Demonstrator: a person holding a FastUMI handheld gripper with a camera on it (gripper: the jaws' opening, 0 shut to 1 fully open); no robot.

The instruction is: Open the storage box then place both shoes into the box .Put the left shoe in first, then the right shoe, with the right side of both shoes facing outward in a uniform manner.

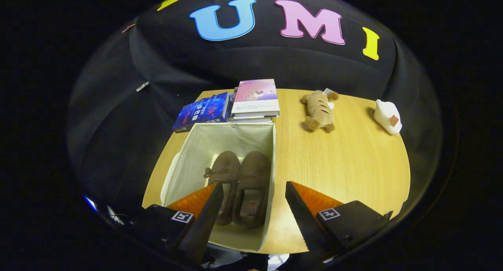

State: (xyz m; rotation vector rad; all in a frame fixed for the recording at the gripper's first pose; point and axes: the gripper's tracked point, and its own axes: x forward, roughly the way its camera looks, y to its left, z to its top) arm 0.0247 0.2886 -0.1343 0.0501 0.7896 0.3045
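Note:
An open cream fabric storage box (pixel 188 161) stands on the wooden table (pixel 346 161), just ahead of my fingers. Two brown slippers lie side by side on its floor, toes pointing away from me: the left one (pixel 223 173) with a small bow, the right one (pixel 253 184) beside it. My gripper (pixel 253 194) hovers open above the near end of the box with nothing between its fingers. The left finger hides part of the left slipper's heel.
Beyond the box lie a blue book (pixel 202 110) and a stack of books with a pink cover (pixel 255 98). A brown plush toy (pixel 319 110) and a white plush toy (pixel 388 116) sit further right on the table.

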